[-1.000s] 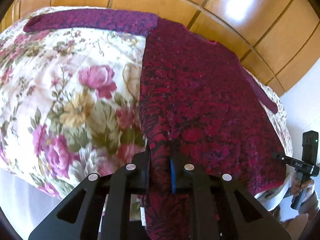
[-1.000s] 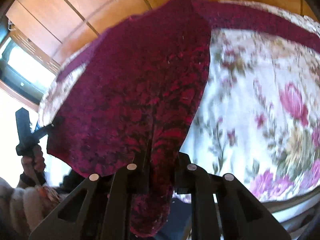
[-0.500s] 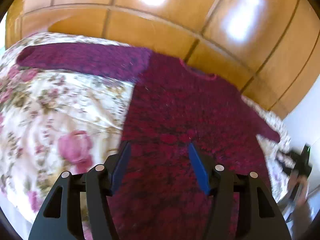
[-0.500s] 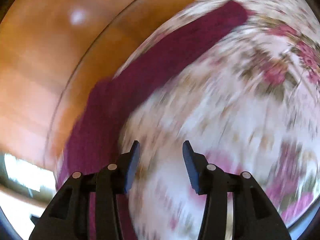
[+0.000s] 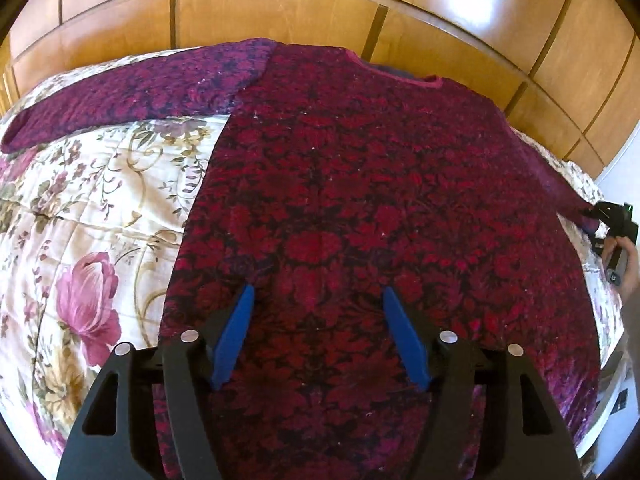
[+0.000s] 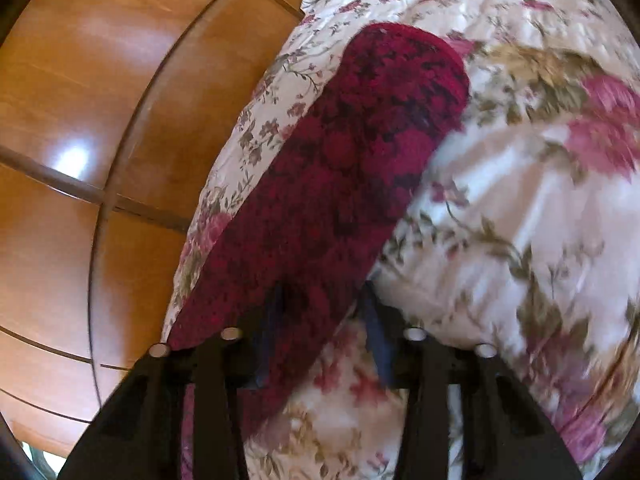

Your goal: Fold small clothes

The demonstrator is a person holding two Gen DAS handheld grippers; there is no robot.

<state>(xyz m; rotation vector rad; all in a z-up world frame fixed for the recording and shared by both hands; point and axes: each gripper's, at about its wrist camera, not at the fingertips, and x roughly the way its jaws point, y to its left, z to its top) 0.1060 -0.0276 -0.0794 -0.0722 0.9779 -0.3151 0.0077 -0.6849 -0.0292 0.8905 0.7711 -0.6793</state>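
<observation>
Behind everything, glossy honey-brown wooden panelling point(image 5: 280, 12), filling the top of the left wrist view and the left of the right wrist view. Below it, a cream quilted bedspread printed with pink roses point(image 5: 100, 200), bare on the left of the frame and offering open room there for folding.

Spread flat across the centre and right, a crimson-and-black patterned knitted sweater point(image 5: 360, 200), neckline point(image 5: 396, 76) toward the panelling, hem toward the bottom edge. Probably soft, limp and fairly light, with enough nap not to slide on the quilt; likely to sag and bunch if lifted at one point only. Best taken at hem corners, shoulder seams or cuffs. One long sleeve point(image 5: 140, 92) stretched toward the upper left. The other sleeve point(image 6: 360, 140) running up the middle of the right wrist view, its cuff point(image 6: 404, 40) at the top, close to the bed edge on the left.

Right gripper point(image 6: 322, 292): jaws closing, that sleeve between them, pads apparently not yet pressing.

Left gripper point(image 5: 317, 290): jaws opening, already wide, hovering over the lower body of the sweater, gripping nothing.
</observation>
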